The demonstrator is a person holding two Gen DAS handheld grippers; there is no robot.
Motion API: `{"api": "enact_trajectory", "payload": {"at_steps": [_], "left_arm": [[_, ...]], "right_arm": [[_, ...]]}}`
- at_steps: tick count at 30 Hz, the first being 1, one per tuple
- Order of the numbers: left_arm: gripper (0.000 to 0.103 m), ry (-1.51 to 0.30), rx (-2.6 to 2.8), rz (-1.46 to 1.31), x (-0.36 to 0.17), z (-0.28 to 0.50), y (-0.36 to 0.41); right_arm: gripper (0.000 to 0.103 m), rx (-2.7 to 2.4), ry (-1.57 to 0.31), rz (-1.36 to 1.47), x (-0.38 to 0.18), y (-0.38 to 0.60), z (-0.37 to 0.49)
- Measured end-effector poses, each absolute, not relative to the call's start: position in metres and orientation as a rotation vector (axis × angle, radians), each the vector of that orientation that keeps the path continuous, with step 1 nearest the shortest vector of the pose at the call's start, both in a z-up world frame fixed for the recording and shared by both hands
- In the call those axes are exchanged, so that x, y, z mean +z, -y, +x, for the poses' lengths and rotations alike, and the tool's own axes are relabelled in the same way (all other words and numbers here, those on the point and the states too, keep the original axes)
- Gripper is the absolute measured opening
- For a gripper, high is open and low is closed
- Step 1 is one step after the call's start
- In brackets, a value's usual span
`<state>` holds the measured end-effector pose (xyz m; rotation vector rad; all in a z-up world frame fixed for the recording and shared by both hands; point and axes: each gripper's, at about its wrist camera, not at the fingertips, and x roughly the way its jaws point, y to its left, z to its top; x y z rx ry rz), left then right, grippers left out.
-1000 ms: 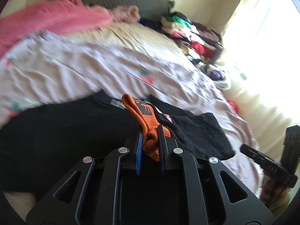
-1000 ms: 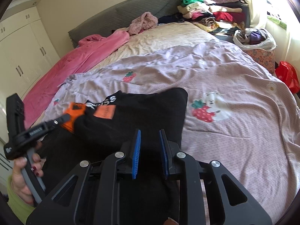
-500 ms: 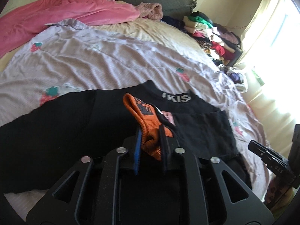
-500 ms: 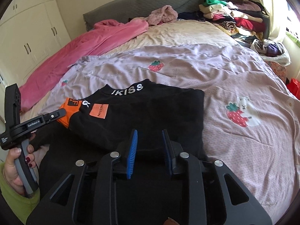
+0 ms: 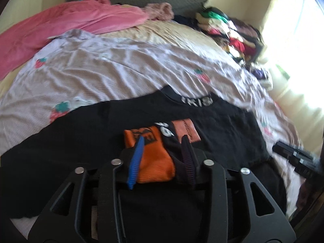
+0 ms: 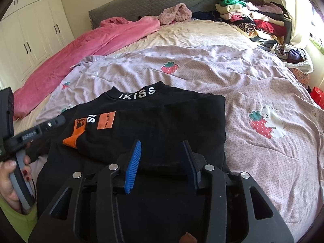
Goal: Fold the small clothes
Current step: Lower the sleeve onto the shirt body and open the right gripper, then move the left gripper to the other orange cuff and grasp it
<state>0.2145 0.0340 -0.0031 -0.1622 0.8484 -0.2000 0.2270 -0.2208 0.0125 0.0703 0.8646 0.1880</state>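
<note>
A black top [image 6: 162,117] with white "IKISS" lettering on its collar [image 6: 139,94] lies partly folded on the lilac strawberry-print quilt [image 6: 253,85]. Its sleeve with the orange cuff [image 5: 154,162] is laid across the body, beside an orange patch [image 6: 106,120]. My left gripper [image 5: 163,140] hovers low over the cuff. Its jaws are opening and the cuff lies slack between them. My right gripper [image 6: 162,143] is over the folded right edge of the top. Its jaws are opening too, with black cloth between them, not pinched. A hand holds the left gripper [image 6: 50,124] at the left of the right wrist view.
A pink blanket [image 6: 105,40] runs along the bed's left side below the grey headboard [image 6: 154,0]. Stacked clothes [image 6: 253,20] fill the back right corner, with a bag of clothes [image 6: 293,54] beside the bed. White wardrobe doors [image 6: 30,32] stand at left.
Both pairs of jaws have widened. The orange cuff, pinched upright before, now lies flat on the top. Both grippers have come lower and closer to the garment.
</note>
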Motion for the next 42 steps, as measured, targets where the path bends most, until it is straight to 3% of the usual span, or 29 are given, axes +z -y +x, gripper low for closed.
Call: {"api": "enact_trajectory", "payload": {"at_steps": [7,14,17,22,23,28,32,37,42], "left_arm": [[0.037,-1.025,-0.146,-0.084,-0.055,0.227,-0.020],[0.039,-1.021,-0.159,-0.118,-0.052,0.223,-0.029],[0.047,-1.015,-0.157,-0.131,-0.045,0.221,-0.030],[0.051,-0.984,-0.149,-0.147,-0.033,0.214,-0.037],[0.059,-0.978,-0.151,-0.147,-0.031,0.212,-0.039],[0.075,-0.946,-0.144,-0.148,-0.021,0.202,-0.044],[0.089,-0.921,-0.113,-0.139,-0.014,0.192,-0.051],[0.093,-0.889,-0.086,-0.147,-0.005,0.176,-0.064],[0.093,-0.823,-0.059,-0.188,0.010,0.157,-0.083]], "right_arm": [[0.043,0.177,-0.916,0.058,-0.004,0.220,0.242],[0.051,0.078,-1.031,0.061,-0.043,0.236,0.264],[0.051,0.064,-1.066,0.097,-0.060,0.246,0.270],[0.056,0.083,-1.040,0.089,-0.049,0.241,0.263],[0.056,0.089,-1.028,0.088,-0.044,0.240,0.259],[0.073,0.089,-0.973,0.090,-0.024,0.235,0.246],[0.081,0.097,-0.937,0.086,-0.009,0.232,0.234],[0.097,0.100,-0.905,0.101,0.005,0.225,0.226],[0.097,0.135,-0.869,0.097,0.021,0.209,0.218]]}}
